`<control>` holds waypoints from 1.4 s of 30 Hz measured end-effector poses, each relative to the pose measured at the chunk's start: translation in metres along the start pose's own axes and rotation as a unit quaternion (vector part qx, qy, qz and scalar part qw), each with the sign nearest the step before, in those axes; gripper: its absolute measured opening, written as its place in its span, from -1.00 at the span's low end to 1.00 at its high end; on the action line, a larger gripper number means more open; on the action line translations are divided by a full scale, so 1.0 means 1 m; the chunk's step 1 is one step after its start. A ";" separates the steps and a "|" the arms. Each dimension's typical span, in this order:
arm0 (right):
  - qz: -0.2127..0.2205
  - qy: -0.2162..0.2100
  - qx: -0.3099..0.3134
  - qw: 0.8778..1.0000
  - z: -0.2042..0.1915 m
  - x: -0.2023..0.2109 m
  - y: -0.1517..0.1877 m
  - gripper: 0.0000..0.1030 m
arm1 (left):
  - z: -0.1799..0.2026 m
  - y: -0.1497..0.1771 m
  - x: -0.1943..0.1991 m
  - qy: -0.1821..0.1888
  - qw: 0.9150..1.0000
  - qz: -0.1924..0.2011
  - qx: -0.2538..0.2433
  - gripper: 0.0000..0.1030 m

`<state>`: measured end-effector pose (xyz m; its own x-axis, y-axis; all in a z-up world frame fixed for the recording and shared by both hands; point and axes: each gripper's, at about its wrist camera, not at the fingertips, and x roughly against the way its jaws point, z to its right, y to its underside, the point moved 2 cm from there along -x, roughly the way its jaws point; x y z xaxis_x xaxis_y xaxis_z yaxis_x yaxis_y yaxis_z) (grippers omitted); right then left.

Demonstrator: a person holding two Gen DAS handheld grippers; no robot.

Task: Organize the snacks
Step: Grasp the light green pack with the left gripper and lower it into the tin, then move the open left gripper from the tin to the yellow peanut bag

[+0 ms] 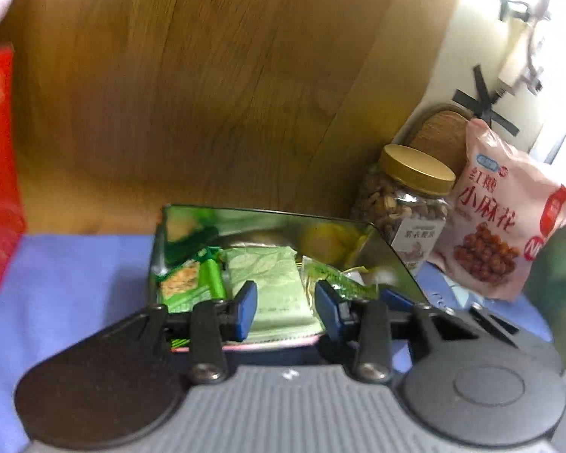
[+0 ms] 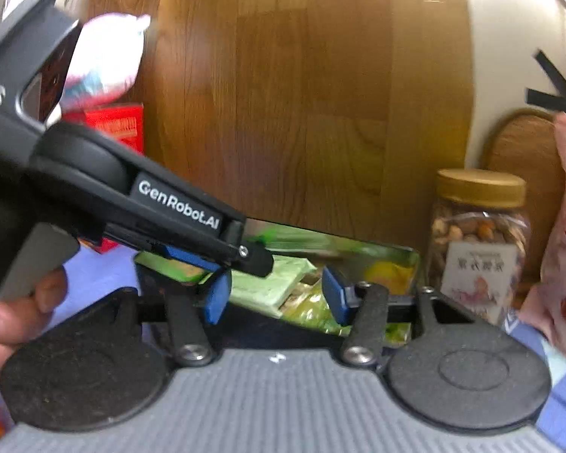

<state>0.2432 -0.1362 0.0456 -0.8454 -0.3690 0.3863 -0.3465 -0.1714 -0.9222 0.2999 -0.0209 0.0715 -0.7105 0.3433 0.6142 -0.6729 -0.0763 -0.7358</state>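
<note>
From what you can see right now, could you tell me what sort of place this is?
Probably a home table: a blue cloth, wood panelling behind, and a nut jar beside a tin of snacks.

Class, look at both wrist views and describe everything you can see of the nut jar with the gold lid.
The nut jar is clear, plastic by the look of it, with a gold screw lid on and a pale label printed with Chinese characters. Mixed nuts fill it nearly to the top. It stands upright at the back, against the wooden panel, between the shiny metal tin and the pink snack bag.
</note>
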 end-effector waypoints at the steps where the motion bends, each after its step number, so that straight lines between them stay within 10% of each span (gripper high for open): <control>1: 0.005 -0.002 -0.011 1.000 0.000 0.009 0.003 0.08 | 0.004 0.004 0.009 -0.003 1.000 0.007 -0.007 -0.33; 22: -0.048 -0.091 -0.195 0.975 -0.029 0.123 0.088 0.08 | 0.021 0.113 0.095 -0.087 0.992 -0.010 -0.086 -0.24; 26: -0.066 -0.143 -0.169 0.973 -0.055 0.135 0.091 0.13 | 0.000 0.124 0.103 -0.115 0.990 -0.019 -0.084 -0.24; 31: -0.088 -0.173 -0.045 0.980 -0.112 0.145 0.096 0.85 | -0.031 0.129 0.110 -0.149 0.986 -0.026 -0.065 -0.24; 42: -0.120 -0.113 0.031 0.986 -0.136 0.115 0.102 0.56 | -0.071 0.143 0.118 -0.138 0.989 -0.045 -0.023 -0.16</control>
<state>0.0547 -0.0718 -0.0063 -0.6280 -0.5037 0.5933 -0.4940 -0.3310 -0.8040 0.1347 0.0751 0.0183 -0.6808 0.0768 0.7284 -0.7312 -0.0127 -0.6820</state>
